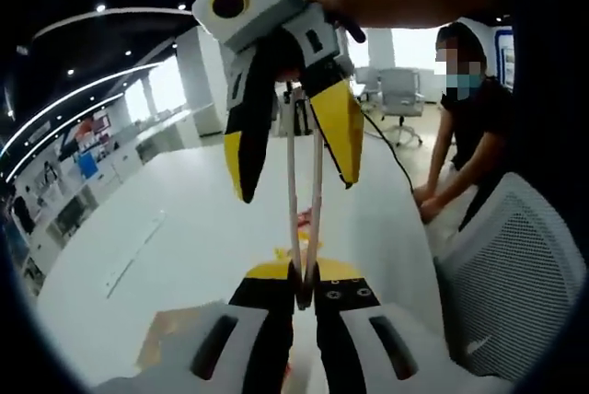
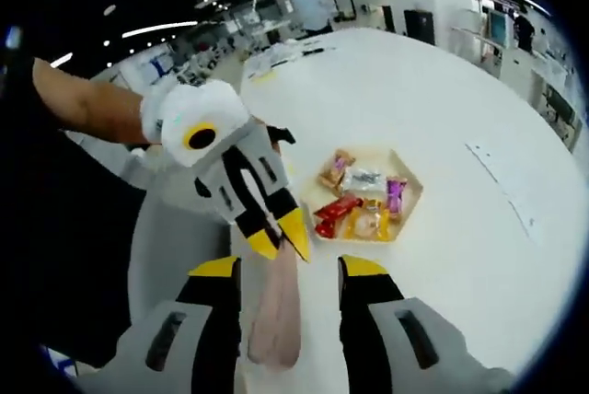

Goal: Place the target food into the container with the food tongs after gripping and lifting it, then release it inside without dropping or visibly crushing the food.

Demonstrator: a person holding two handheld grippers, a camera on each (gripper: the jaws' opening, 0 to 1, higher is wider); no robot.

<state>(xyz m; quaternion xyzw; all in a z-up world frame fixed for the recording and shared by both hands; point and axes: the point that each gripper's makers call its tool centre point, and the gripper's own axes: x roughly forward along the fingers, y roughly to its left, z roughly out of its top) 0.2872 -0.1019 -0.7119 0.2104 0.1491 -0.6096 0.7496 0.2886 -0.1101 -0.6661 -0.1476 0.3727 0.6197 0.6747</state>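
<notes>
While both grippers hang above the white worktop (image 2: 433,90), they meet at a pair of food tongs (image 1: 305,201). In the left gripper view, the left gripper (image 1: 304,276) has its yellow-tipped jaws drawn close together around the joined end of the tongs, pinching it between them. From there the two pale arms of the tongs run up toward the right gripper (image 1: 293,168), which enters from above, held by a person's hand. Its black and yellow jaws stand wide apart on either side of the tong arms, and they do not seem to be pressing on them.

Seen from the right gripper view, the right gripper (image 2: 293,272) has its jaws spread broadly, with the pinkish tongs (image 2: 276,320) lying in the gap between them without touching either jaw. Beyond it, the left gripper (image 2: 279,236) points down with its yellow tips nearly together at the far end of the tongs.

A light tray (image 2: 412,193) sits on the worktop beyond the grippers, holding several wrapped snacks (image 2: 363,202) in red, orange, silver and purple packets. The tongs are well apart from the tray.

At the worktop's far side, another person (image 1: 469,127) in dark clothes leans over it, beside a white mesh chair (image 1: 520,274).
</notes>
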